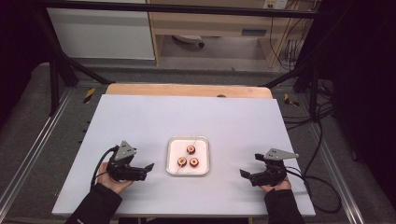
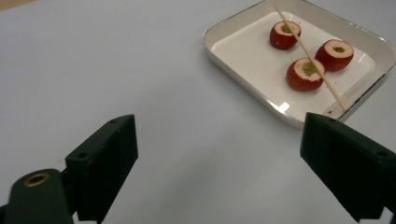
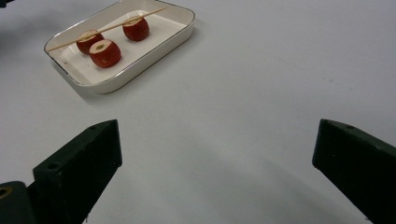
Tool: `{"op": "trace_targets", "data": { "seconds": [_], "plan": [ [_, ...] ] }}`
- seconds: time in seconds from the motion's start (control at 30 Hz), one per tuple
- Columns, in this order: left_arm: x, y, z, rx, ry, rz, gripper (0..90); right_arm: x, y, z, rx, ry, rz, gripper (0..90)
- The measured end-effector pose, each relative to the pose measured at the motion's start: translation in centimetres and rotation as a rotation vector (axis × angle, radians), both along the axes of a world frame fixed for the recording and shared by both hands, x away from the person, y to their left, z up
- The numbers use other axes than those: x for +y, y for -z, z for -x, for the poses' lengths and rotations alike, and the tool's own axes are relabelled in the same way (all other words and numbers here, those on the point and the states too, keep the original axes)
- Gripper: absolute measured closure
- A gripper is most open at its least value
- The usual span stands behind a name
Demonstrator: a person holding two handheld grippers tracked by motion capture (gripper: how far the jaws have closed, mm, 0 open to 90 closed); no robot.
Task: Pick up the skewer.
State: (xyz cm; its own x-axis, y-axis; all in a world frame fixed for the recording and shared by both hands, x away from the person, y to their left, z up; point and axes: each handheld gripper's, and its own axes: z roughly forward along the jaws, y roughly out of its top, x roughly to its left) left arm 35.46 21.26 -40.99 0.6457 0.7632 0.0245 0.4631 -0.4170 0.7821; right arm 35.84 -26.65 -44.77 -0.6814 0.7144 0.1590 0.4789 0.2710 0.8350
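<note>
Left gripper (image 2: 219,154) first: I'm looking along two blocky matte-black jaws, spread wide, nothing between them but bare table. Right gripper (image 3: 217,161), same story, jaws flung wide apart, empty, their flat black faces angled in over the smooth surface.

Moving outward in the left gripper view, at about one o'clock sits the tray (image 2: 243,74), a shallow white rectangular dish with rounded corners and a thin shiny rim, glossy inside. In it I count three fruit pieces (image 2: 304,74), small, round, red-skinned, tops sliced flat to show pale flesh and a greenish hollowed core. A thin pale wooden skewer (image 2: 322,74) lies slantwise across the tops of two of them, one end out past the rim.

In the right gripper view the tray is up at eleven o'clock, well apart from the jaws, the stick running along its long side over the fruit.

From the high view, the left gripper (image 1: 142,170) rests at nine o'clock of the tray, the right gripper (image 1: 247,175) out toward four o'clock, each in a hand with a dark sleeve, grey three-cornered plates on top, cables trailing. The table (image 1: 140,116) is a flat, pale matte sheet, with a strip of light wood along its far edge.
</note>
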Motion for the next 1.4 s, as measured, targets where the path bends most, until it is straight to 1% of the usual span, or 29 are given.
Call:
{"op": "trace_targets", "data": {
  "seconds": [0.07,0.1,0.13,0.23,0.37,0.43,0.47,0.53,0.6,0.63,0.67,0.73,0.8,0.83,0.9,1.0,1.03,1.07,1.1,1.13,1.2,1.23,1.4],
  "plan": [
    [-0.9,-0.3,-0.1,0.002,0.010,0.003,16.6,0.0,0.0,0.0,0.000,0.000,0.002,2.0],
    [-1.4,-0.4,-0.2,0.003,0.016,0.009,16.6,0.0,0.0,0.0,0.000,0.000,0.002,2.0],
    [-1.8,-0.6,-0.3,0.007,0.024,0.014,20.8,0.0,0.0,0.0,0.001,0.000,0.002,2.0],
    [-3.2,-0.9,-0.4,0.016,0.045,0.027,26.9,0.0,0.0,0.0,0.002,0.000,0.003,2.0],
    [-5.2,-1.1,-0.8,0.031,0.062,0.043,31.7,0.1,0.0,-0.1,0.001,-0.001,0.005,2.0],
    [-6.3,-1.0,-1.0,0.032,0.060,0.039,32.5,0.1,0.0,-0.1,0.002,-0.002,0.006,2.0],
    [-6.6,-0.9,-1.1,0.031,0.060,0.037,35.1,0.1,0.0,-0.1,0.002,-0.002,0.006,2.0],
    [-7.4,-0.7,-1.4,0.037,0.056,0.039,36.3,0.1,0.0,-0.1,0.001,-0.003,0.008,2.0],
    [-8.0,-0.5,-1.8,0.049,0.049,0.042,40.7,0.1,0.0,-0.1,0.002,-0.003,0.008,2.0],
    [-8.3,-0.3,-1.9,0.051,0.046,0.041,40.7,0.1,0.0,-0.1,0.002,-0.003,0.008,2.0],
    [-8.6,-0.2,-2.1,0.055,0.043,0.041,44.2,0.1,0.0,-0.1,0.004,-0.004,0.010,2.1],
    [-9.1,0.1,-2.5,0.060,0.032,0.043,45.3,0.1,0.1,-0.1,0.004,-0.005,0.010,2.0],
    [-9.6,0.4,-2.8,0.071,0.027,0.052,48.2,0.1,0.1,-0.1,0.005,-0.005,0.011,2.1],
    [-9.8,0.5,-3.0,0.078,0.028,0.058,51.7,0.1,0.1,-0.1,0.005,-0.006,0.011,2.1],
    [-10.3,0.7,-3.2,0.087,0.026,0.066,54.0,0.1,0.1,-0.2,0.006,-0.006,0.010,2.0],
    [-11.1,1.0,-3.4,0.075,0.025,0.041,56.6,0.1,0.1,-0.2,0.006,-0.006,0.010,2.0],
    [-11.4,1.1,-3.4,0.076,0.030,0.038,58.7,0.2,0.1,-0.2,0.007,-0.006,0.010,2.0],
    [-11.6,1.2,-3.5,0.078,0.034,0.033,58.7,0.2,0.1,-0.2,0.007,-0.006,0.010,2.0],
    [-11.9,1.3,-3.5,0.076,0.034,0.023,60.7,0.2,0.1,-0.2,0.009,-0.008,0.011,2.1],
    [-12.1,1.4,-3.6,0.076,0.035,0.011,60.7,0.2,0.1,-0.2,0.009,-0.008,0.011,2.1],
    [-12.4,1.7,-3.7,0.085,0.037,0.003,63.6,0.2,0.2,-0.2,0.009,-0.008,0.011,2.1],
    [-12.6,1.8,-3.8,0.087,0.036,-0.004,66.5,0.2,0.1,-0.2,0.008,-0.009,0.010,2.0],
    [-13.0,2.1,-4.1,0.104,0.025,-0.027,70.5,0.2,0.1,-0.2,0.008,-0.009,0.010,2.1]
  ]
}}
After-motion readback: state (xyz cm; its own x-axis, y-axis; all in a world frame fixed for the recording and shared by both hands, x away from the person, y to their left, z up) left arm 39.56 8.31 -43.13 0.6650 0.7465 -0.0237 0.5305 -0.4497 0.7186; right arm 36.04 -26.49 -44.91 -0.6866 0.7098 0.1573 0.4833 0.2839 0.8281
